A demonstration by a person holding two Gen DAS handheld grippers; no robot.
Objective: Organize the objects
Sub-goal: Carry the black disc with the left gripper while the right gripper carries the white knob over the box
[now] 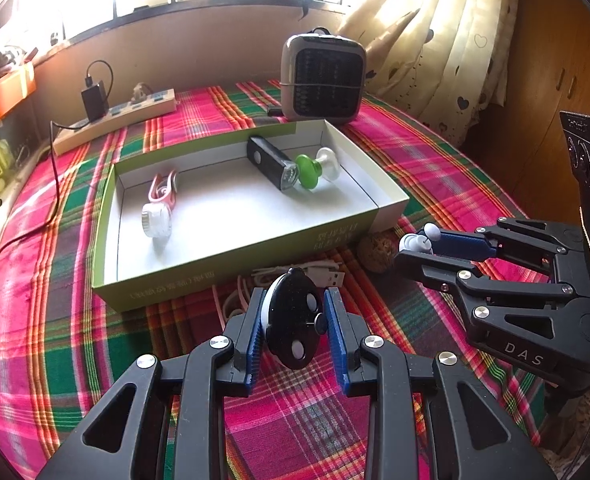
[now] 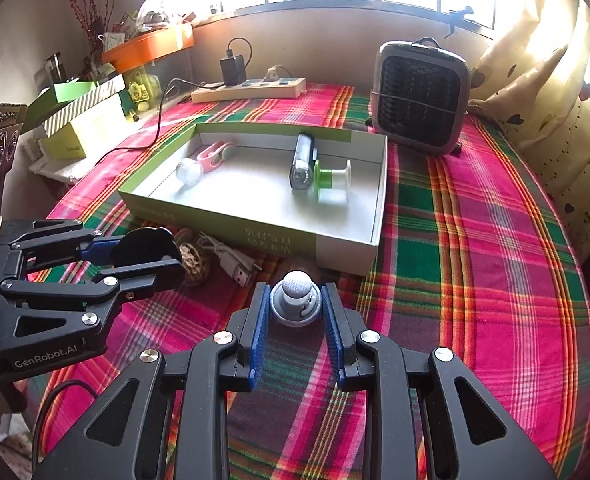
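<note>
My left gripper (image 1: 293, 322) is clamping a black oval gadget (image 1: 293, 320) w/ small white buttons; both blue pads (image 1: 255, 336) are pressing its sides, jaws only a little way apart. It's hanging above the plaid cloth (image 1: 435, 184), just in front of the box (image 1: 235, 264).

My right gripper (image 2: 295, 306) is squeezing a small grey knob-shaped gadget (image 2: 295, 298) w/ a rounded white-grey top, pads (image 2: 259, 328) tight on its base, jaws narrow too. It's also sitting near the box's front wall, off to the right of the left gripper.

The box is an open shallow tray, green outside, white inside. In it I'm seeing a pink clip thing (image 1: 163, 192) beside a white round piece (image 1: 155, 220) at the left end, and a black torch (image 1: 273, 162) touching a green and white spool (image 1: 317, 168) at the right end.

On the cloth betw. the box and my grippers a white USB cable (image 2: 231, 260) and a brown walnut-like ball (image 1: 377, 252) are lying.

Writing: the left gripper body is reading "GenRobot.AI" in the right wrist view; the right gripper is showing "DAS" in the left wrist view. Box front has pale print, upside down, can't read it.

At the back a power strip (image 2: 251, 88) w/ a black charger (image 2: 233, 68) plugged in, and a small grey fan heater (image 2: 421, 98).
</note>
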